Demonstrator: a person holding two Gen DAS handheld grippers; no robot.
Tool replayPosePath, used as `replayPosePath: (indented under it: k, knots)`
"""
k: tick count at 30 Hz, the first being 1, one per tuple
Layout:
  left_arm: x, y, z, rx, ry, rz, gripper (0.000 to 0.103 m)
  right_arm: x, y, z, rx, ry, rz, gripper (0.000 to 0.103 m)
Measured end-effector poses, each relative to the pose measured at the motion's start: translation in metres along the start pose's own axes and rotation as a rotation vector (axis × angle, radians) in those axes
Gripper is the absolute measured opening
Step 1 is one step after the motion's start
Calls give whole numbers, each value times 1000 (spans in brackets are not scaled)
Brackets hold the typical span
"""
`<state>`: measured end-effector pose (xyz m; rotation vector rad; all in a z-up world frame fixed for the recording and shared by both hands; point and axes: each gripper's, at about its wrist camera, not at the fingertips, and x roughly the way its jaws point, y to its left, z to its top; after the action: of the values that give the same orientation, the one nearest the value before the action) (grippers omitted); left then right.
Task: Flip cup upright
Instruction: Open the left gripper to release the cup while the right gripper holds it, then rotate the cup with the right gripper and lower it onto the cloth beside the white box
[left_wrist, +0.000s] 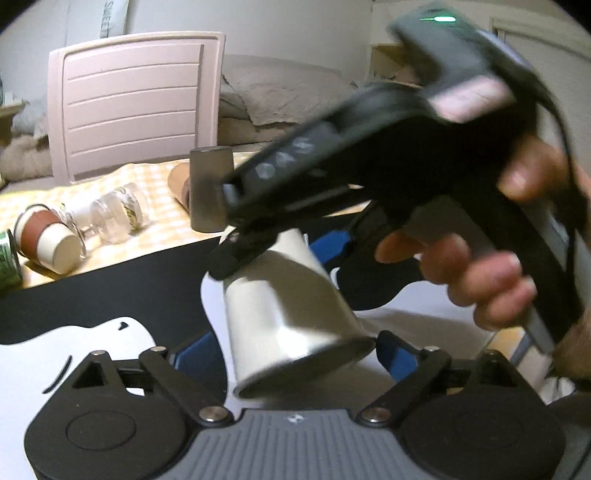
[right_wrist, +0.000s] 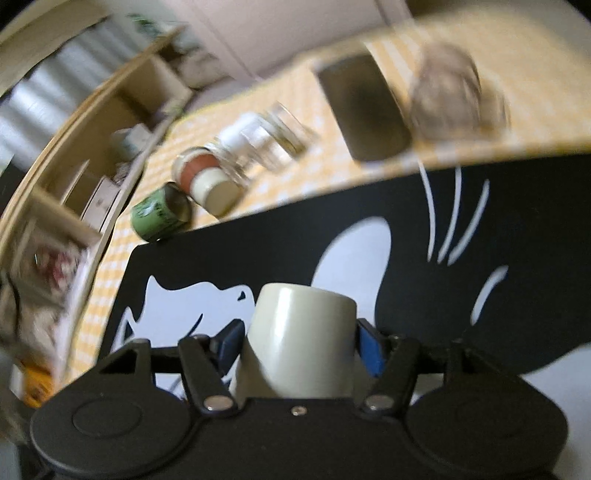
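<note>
Both grippers met at one cream cup (right_wrist: 299, 339): my right gripper (right_wrist: 299, 345) clamped its sides, base outward, above the black mat (right_wrist: 258, 251) (mid-flip, I judged); my left gripper (left_wrist: 295, 354) straddled its rim, contact unclear.

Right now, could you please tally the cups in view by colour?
Cream cup: 1
Dark grey cup: 1
Green cup: 1
Brown-sleeved paper cup: 1
Tan cup, blurred: 1
Total: 5; the clear glassware is too blurred to count.
</note>
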<state>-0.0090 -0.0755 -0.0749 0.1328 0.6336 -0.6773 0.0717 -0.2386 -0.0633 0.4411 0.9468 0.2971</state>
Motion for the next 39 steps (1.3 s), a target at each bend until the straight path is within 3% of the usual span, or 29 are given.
replayPosePath:
  k: [7,11,15,20,23,30,34,39]
  knots:
    - [-10,9,6,-43,-51,-11,96,-47,11,-13,-217,-246,-115,64]
    - [-10,15,9,-63,-69,21,96,-65,-1,-11,-289,-388,-253,63]
    - [-10,21,11,-89,-80,53,96,-76,-23,2,-331,-448,-407,63]
    - [-12,27,13,-100,-111,98,96,-86,-55,19,-331,-468,-555,63]
    - [-15,29,12,-110,-140,126,102,-90,-75,27,-298,-468,-607,63]
    - [-18,28,13,-83,-197,201,103,-80,-105,44,-221,-410,-675,63]
    - [-17,31,14,-90,-200,206,103,-69,-114,50,-205,-387,-686,63]
    - [-16,32,14,-90,-198,208,103,-55,-123,53,-212,-388,-760,63]
